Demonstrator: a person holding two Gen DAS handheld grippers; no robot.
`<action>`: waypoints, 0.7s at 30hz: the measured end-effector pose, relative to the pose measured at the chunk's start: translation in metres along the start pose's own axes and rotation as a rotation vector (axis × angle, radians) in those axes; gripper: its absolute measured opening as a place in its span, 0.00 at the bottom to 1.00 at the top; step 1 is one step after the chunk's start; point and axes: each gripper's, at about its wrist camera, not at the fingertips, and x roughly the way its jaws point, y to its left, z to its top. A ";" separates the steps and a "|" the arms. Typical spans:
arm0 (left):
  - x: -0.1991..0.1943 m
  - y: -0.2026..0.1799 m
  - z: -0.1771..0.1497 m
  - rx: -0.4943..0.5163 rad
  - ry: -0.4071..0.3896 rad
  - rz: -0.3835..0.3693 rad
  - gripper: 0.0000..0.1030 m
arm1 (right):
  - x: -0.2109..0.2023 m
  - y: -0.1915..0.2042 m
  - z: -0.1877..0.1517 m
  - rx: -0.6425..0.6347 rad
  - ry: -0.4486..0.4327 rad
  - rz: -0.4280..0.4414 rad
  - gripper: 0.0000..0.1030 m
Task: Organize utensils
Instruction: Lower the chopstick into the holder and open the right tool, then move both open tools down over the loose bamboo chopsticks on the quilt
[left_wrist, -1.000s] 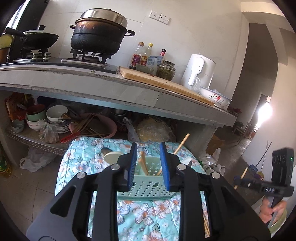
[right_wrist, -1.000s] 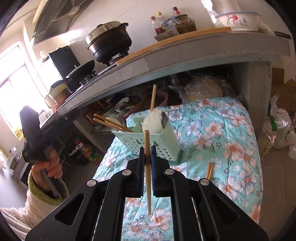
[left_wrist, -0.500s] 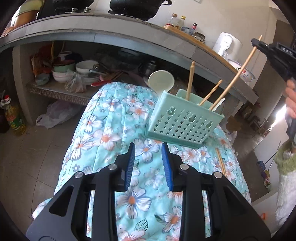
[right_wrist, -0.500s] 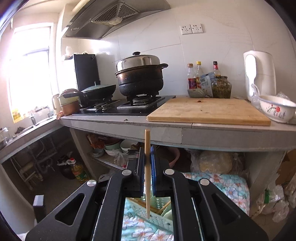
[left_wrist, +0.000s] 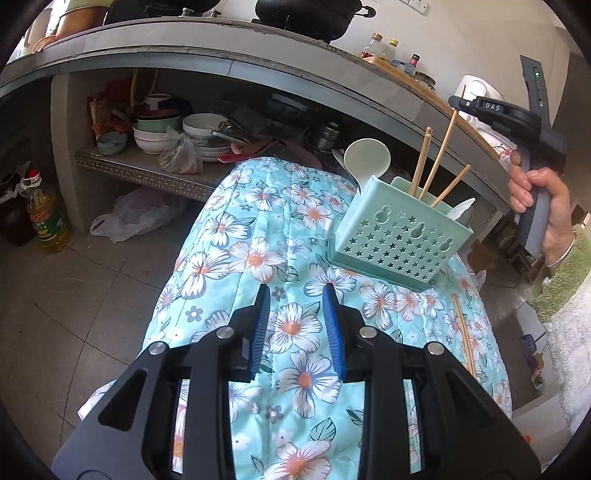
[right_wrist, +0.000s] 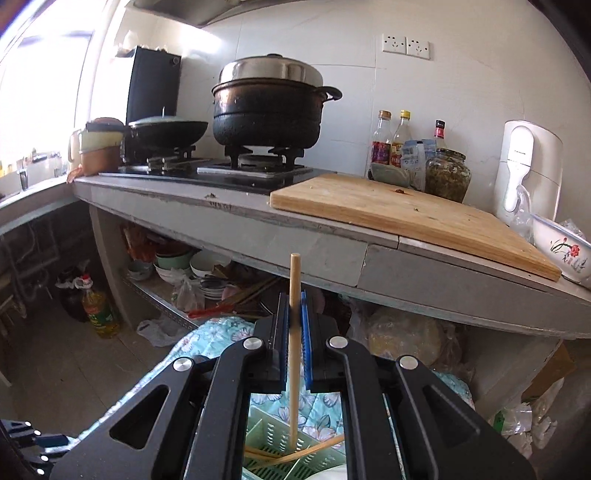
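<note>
Here, floral cloth (left_wrist: 236, 236) under counter (right_wrist: 314, 236); left gripper (left_wrist: 297, 326) jaws apart, right gripper (right_wrist: 294, 334) clamps chopstick (right_wrist: 293, 354).

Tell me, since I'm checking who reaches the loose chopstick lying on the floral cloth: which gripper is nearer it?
Left. The left gripper hangs open low over the cloth, the loose chopstick off to its right. The right gripper is raised above the green basket, clamping another chopstick.

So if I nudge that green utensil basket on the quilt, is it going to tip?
Possibly. The green utensil basket looks like thin perforated plastic, so probably light. It already sits tilted on the soft floral quilt. The tall chopsticks and ladle likely make it top-heavy.
</note>
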 end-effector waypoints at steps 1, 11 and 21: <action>0.000 0.001 0.000 -0.002 0.001 -0.001 0.27 | 0.004 0.003 -0.005 -0.008 0.013 0.000 0.06; 0.006 -0.001 0.000 0.000 0.013 -0.014 0.27 | -0.018 -0.003 -0.019 0.050 0.057 0.087 0.22; 0.014 -0.018 -0.003 0.040 0.037 -0.042 0.27 | -0.117 -0.061 -0.042 0.278 -0.011 0.174 0.27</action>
